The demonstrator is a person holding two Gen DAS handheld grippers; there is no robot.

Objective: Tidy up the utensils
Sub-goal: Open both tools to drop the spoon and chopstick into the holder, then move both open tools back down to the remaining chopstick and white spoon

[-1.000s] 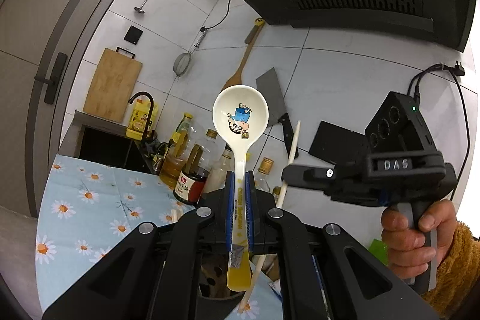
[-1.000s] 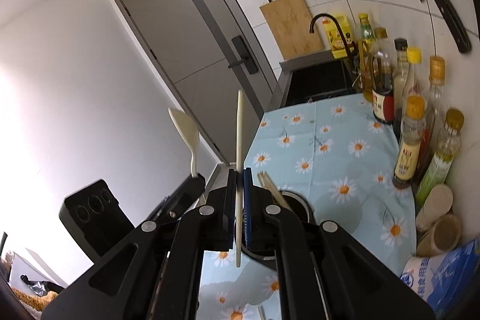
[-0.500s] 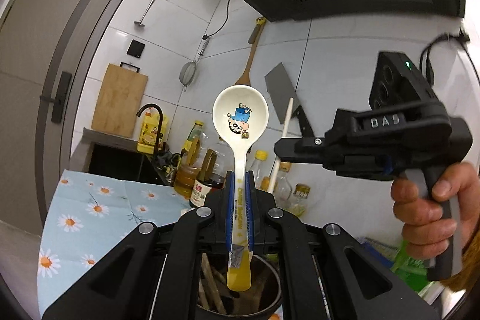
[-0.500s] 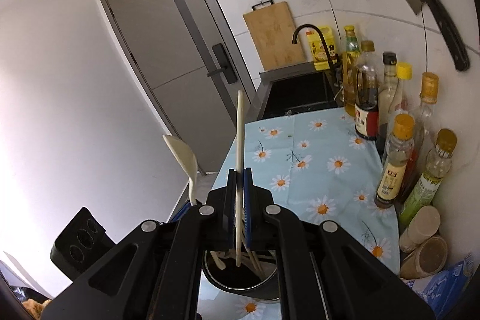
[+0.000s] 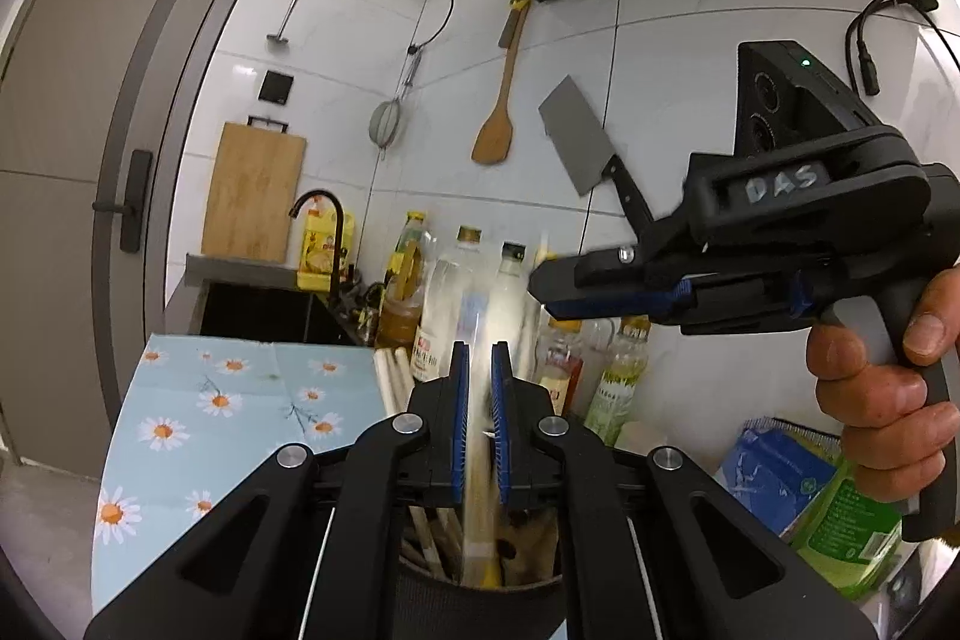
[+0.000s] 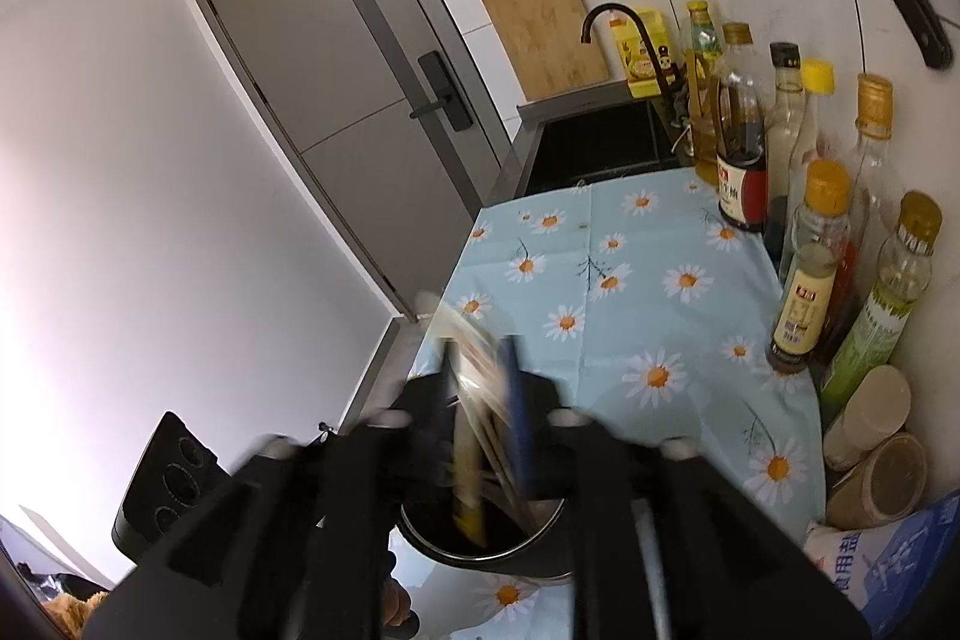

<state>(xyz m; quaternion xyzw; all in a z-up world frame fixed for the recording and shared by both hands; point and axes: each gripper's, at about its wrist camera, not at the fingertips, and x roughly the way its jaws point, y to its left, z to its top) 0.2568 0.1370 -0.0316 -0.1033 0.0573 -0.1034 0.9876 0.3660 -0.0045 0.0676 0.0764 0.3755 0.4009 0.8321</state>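
Both tools are let go at this moment. The left gripper (image 5: 477, 370), which clamped the spoon (image 5: 477, 460) upright half a second ago, now has its jaws only a sliver apart, and the spoon is a pale blur sliding down between the pads; its bowl no longer stands above them and its yellow end is already inside the holder (image 5: 480, 604) directly below. The right gripper (image 6: 480, 358) has just been opening: its jaws stand partly apart, and the chopstick (image 6: 462, 340) that it pinched before is a tilted streak between them, pressed by neither pad, its lower end heading into the holder among the other sticks. In the left view the right gripper's fingers show from the side with nothing sticking out of them. The holder stands at the near end of the daisy cloth (image 6: 660, 280). Judging from this, spoon and chopstick are as good as stored, and both grippers are free to fetch further utensils, if any remain; none lie loose on the visible cloth
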